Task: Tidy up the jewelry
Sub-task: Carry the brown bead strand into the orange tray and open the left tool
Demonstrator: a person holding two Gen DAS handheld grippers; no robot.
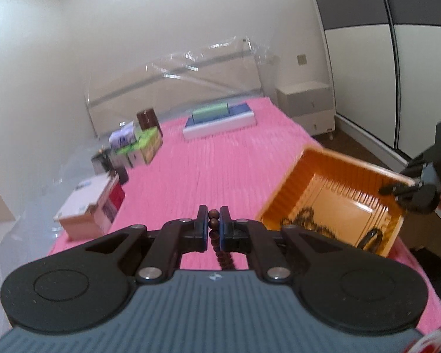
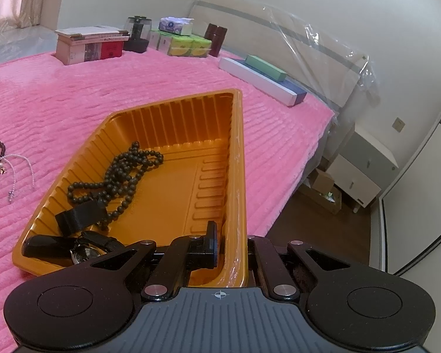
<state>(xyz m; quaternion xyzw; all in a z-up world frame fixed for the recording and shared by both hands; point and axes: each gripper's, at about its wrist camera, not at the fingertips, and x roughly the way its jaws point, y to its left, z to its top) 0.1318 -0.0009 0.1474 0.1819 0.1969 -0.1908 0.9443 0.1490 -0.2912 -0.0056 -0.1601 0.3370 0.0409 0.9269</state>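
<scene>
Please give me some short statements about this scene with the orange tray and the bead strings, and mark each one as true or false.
1. The left gripper is shut on a string of round brown wooden beads. True.
2. The orange ribbed plastic tray is empty. False: a dark bead necklace and a black-strapped wristwatch lie in it.
3. The right gripper clamps the tray's wall. True.
4. The tray rests on a bare wooden floor. False: it rests on a pink ribbed plush blanket.
5. A white bead strand lies on the blanket, outside the tray. True.
</scene>
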